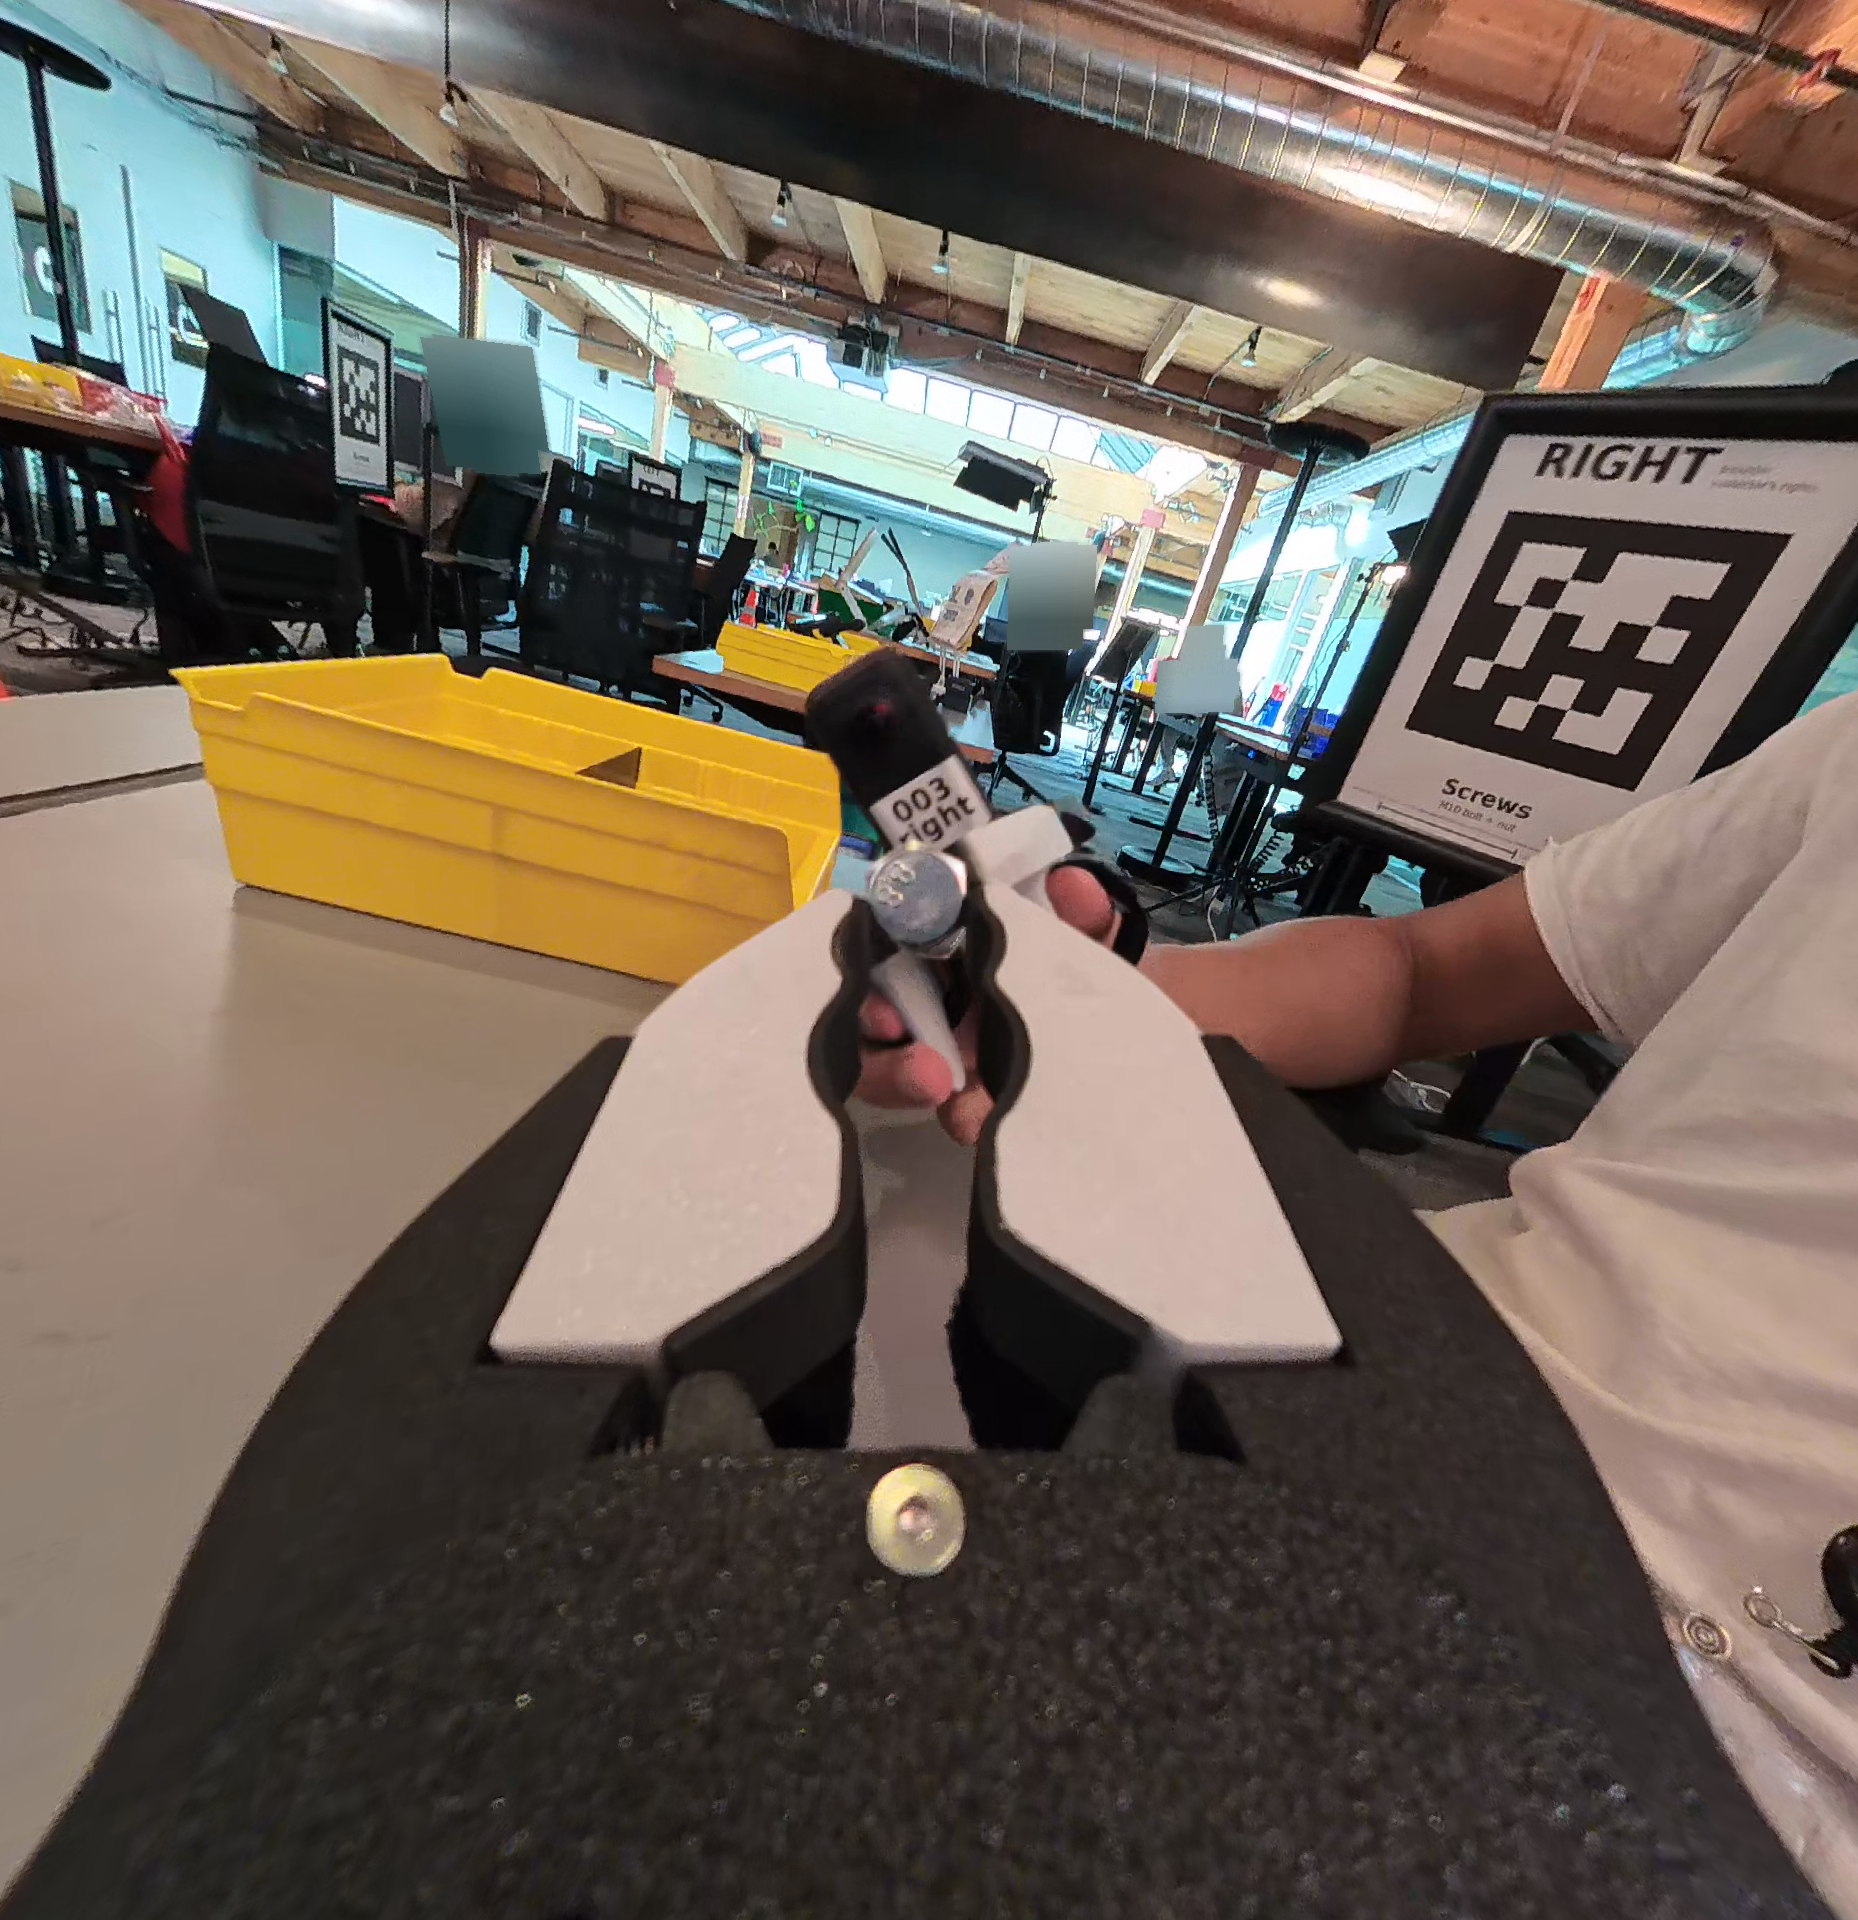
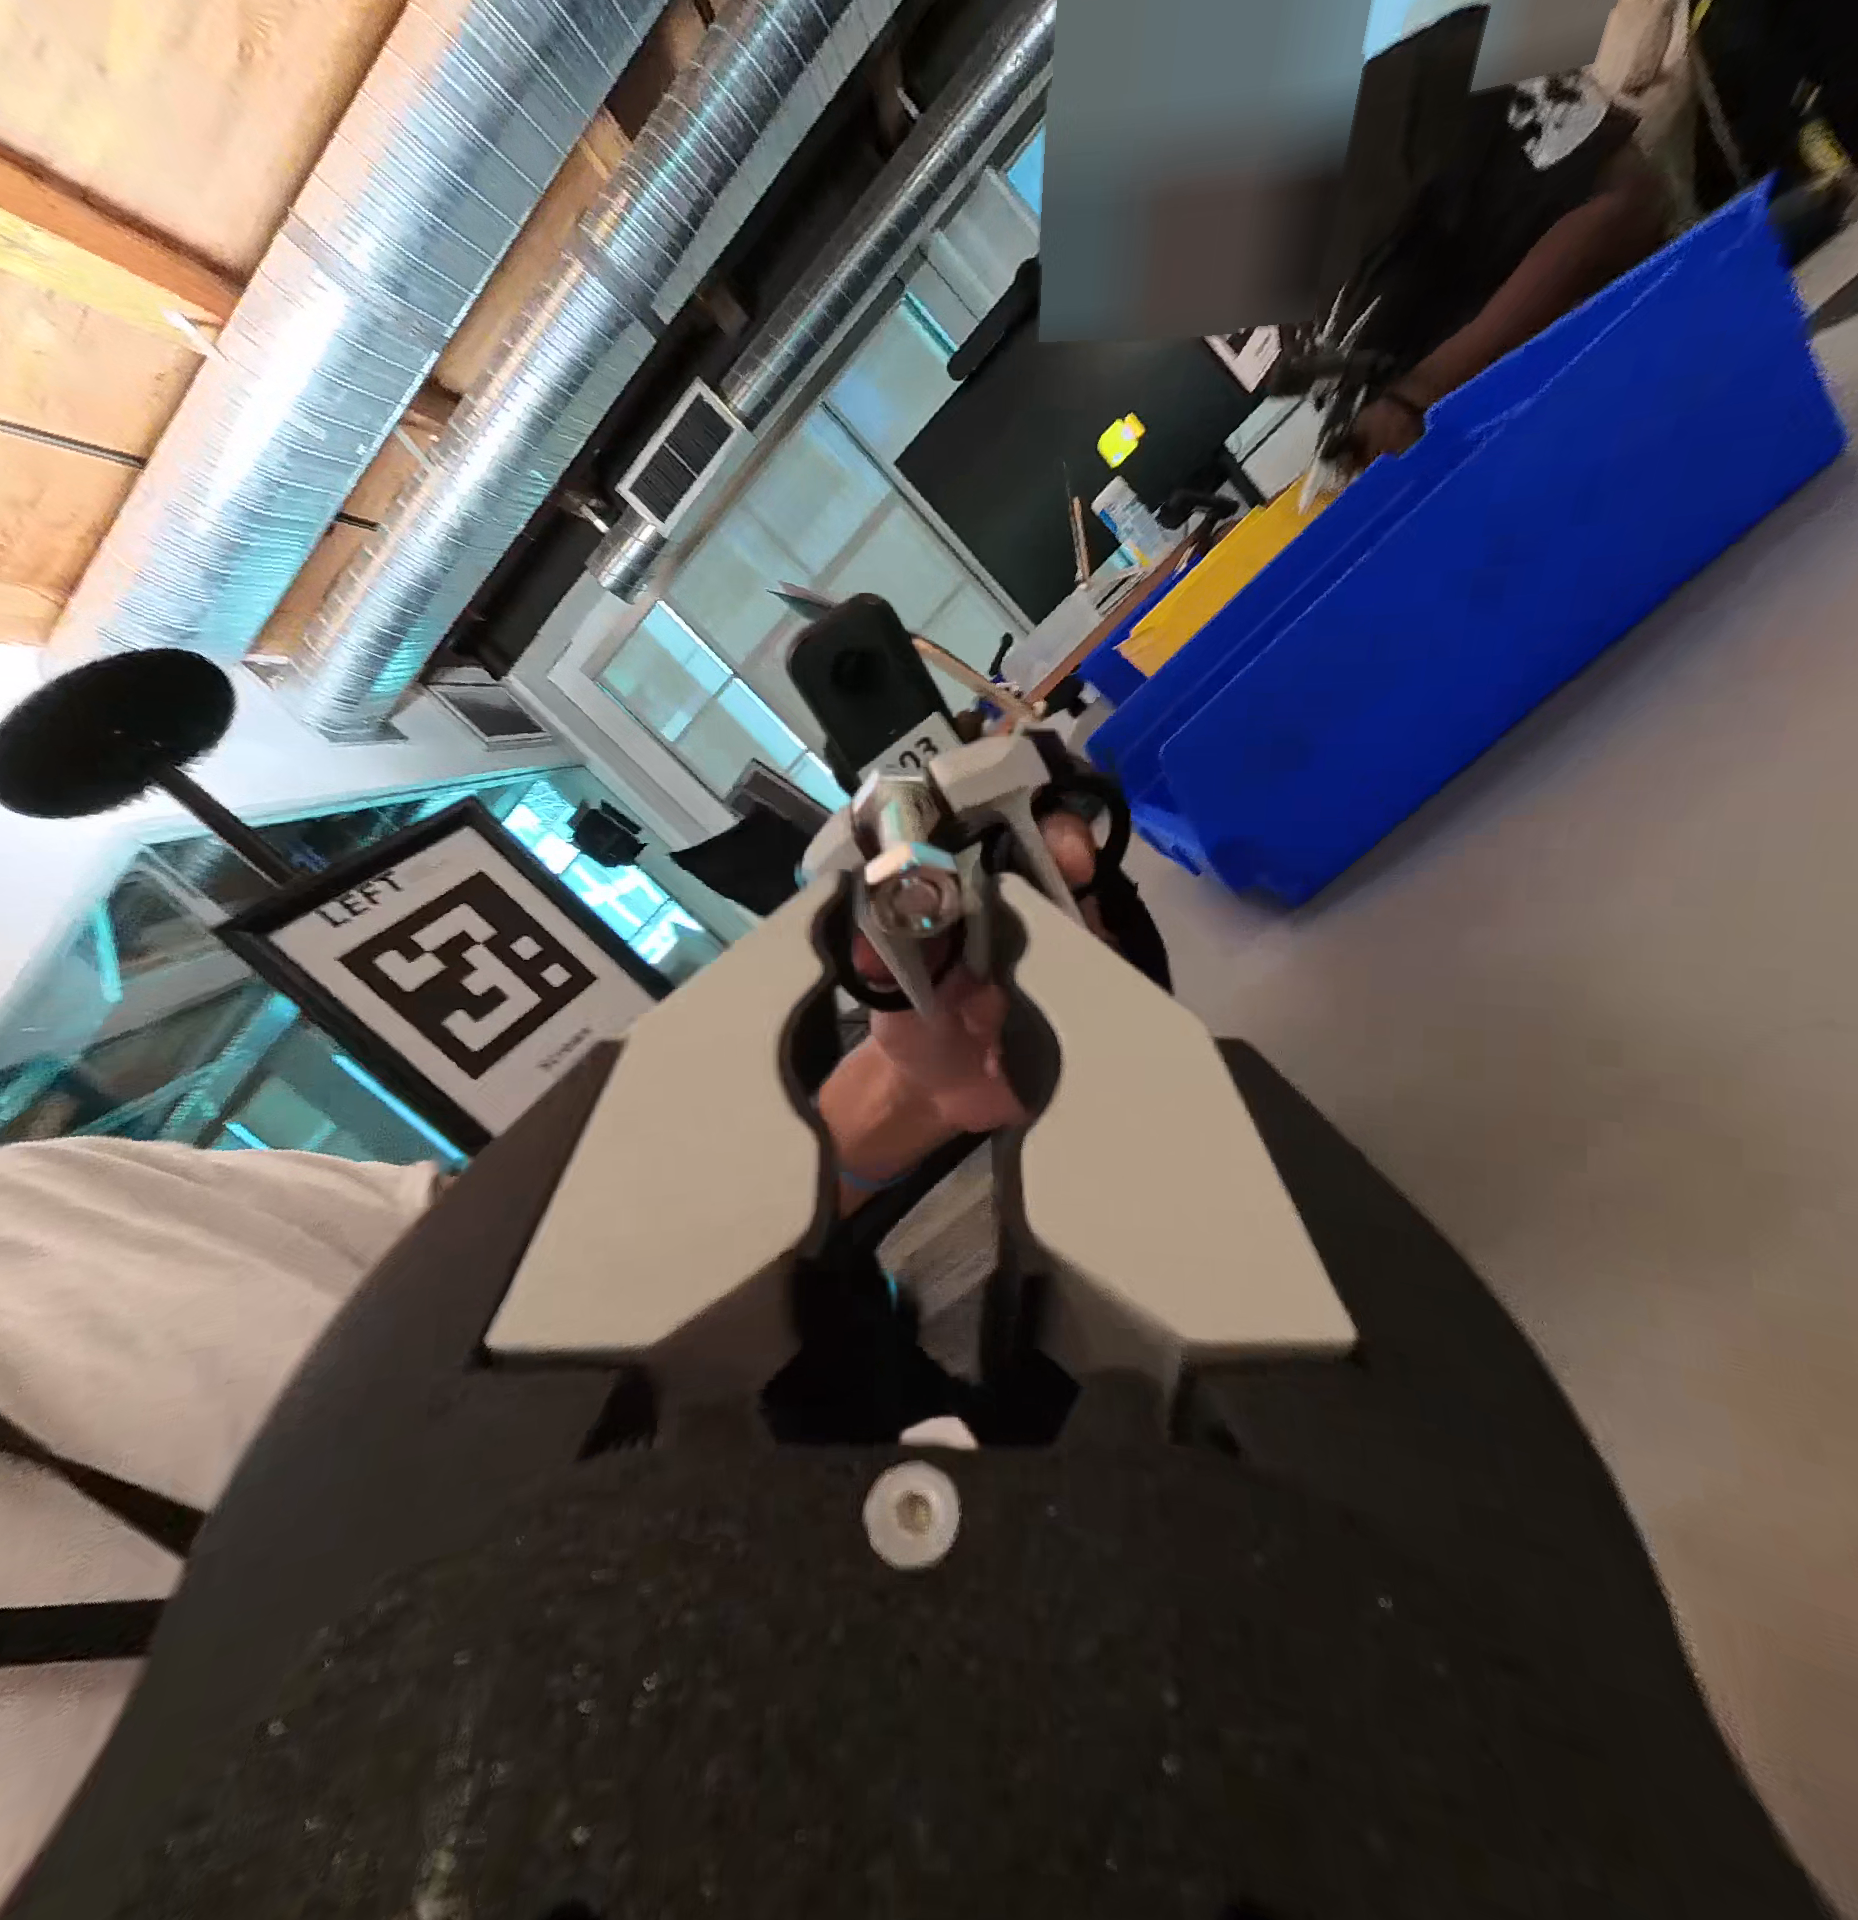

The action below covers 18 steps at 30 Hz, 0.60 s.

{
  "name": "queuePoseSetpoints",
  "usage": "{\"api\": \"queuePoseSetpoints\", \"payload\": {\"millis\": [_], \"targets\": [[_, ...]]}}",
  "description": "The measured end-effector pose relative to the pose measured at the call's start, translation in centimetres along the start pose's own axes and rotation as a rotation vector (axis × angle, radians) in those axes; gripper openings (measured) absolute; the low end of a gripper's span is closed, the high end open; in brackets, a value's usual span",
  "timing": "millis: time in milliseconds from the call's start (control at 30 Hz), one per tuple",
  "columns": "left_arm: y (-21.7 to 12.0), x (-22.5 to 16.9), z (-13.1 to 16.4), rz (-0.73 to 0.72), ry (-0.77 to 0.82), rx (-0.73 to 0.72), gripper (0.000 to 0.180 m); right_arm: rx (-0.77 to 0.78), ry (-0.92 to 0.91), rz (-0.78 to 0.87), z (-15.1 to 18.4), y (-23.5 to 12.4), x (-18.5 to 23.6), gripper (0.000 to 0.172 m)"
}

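My left gripper [image 1: 920,935] is shut on the head of a silver hex bolt [image 1: 914,902] and holds it in the air above the grey table [image 1: 177,1091]. The bolt's shaft points away, toward my right gripper [image 1: 930,925], which faces it tip to tip. In the right wrist view a silver nut [image 2: 907,868] sits on the bolt's end [image 2: 909,914], between the pads of my right gripper [image 2: 920,914]. A dark gap shows on each side of the nut, so the pads do not press on it. The left gripper [image 2: 899,821] shows behind the nut, clamped on the bolt head [image 2: 889,816].
A yellow bin [image 1: 489,821] stands on the table behind the grippers in the left wrist view. A blue bin [image 2: 1527,623] stands on the table in the right wrist view. Framed marker boards [image 1: 1590,644] [image 2: 468,977] stand at each side. A person's arm [image 1: 1320,987] reaches in from the right. Only a small space, under 4 cm, lies between the two pairs of fingers.
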<state>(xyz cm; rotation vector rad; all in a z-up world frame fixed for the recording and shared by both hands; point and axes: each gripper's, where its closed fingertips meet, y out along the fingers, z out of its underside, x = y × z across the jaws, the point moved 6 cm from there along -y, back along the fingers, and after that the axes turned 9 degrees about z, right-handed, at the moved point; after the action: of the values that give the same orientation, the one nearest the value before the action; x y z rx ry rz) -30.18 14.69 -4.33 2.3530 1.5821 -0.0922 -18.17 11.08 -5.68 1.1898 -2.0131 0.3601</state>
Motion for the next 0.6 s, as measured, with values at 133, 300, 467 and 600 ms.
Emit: {"api": "queuePoseSetpoints", "payload": {"millis": [133, 300, 467, 600], "targets": [[0.2, -0.1, 0.2, 0.006, -0.011, 0.004, 0.017, -0.019, -0.117, 0.032, -0.3, -0.3, 0.5, 0.017], [0.3, -0.4, 0.0, 0.075, -0.130, -0.048, 0.017, -0.038, -0.799, 0.234, -0.2, -0.4, 2.8, 0.017], [0.8, -0.2, 0.4, 0.147, -0.297, -0.099, 0.016, -0.027, -1.900, 0.571, 1.4, -0.5, 4.4, 0.017], [0.8, 0.5, 1.0, 0.125, -0.355, -0.080, 0.016, -0.060, -2.482, 0.767, 2.9, -0.4, 2.9, 0.017]]}}
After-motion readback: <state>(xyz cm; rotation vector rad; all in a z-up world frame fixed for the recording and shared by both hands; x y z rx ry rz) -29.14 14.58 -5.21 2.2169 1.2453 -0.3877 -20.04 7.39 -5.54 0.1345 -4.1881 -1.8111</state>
